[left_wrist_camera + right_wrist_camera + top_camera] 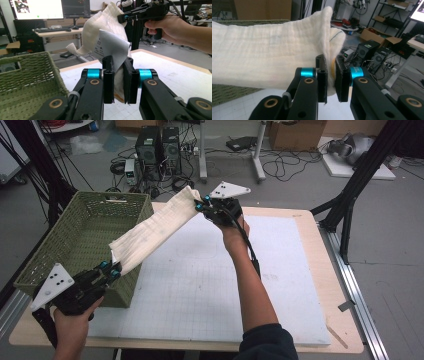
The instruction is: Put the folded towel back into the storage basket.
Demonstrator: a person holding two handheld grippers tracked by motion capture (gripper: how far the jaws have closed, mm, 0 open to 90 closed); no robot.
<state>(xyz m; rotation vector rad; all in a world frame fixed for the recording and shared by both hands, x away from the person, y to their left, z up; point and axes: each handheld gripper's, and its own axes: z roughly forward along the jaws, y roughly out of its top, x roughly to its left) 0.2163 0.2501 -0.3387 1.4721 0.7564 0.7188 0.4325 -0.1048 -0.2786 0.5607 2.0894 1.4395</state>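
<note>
**Cloth stretched between two grippers, basket waiting at the left**

One cream cloth [152, 230] hangs in the air, pulled taut between two grippers above the left part of the desk [305, 285]. The left gripper [111, 268] pinches its near end, just above the right wall of the one green basket [60, 245]; the left gripper view shows the jaws closed narrow on the cloth [107, 27] beside a grey care label [110, 47]. The right gripper [201, 204] pinches the far end, held high over the far middle of the desk; in the right gripper view its jaws are likewise clamped narrow on a fold of cloth [274, 52].

The step in hand looks like carrying the folded or rolled cloth across to the basket, with both ends lifted and nothing yet inside the basket as far as the high view shows. The next move, as I judge it, calls for swinging the right gripper left and down so the whole cloth comes over the basket's opening, then lowering both ends together and letting go once the cloth rests on the woven floor. The left end sits close to the basket wall, so it may need a small lift to clear the rim.

Count: one cloth, one basket, one label, two grippers, one white gridded mat [210, 290] on the desk.
</note>
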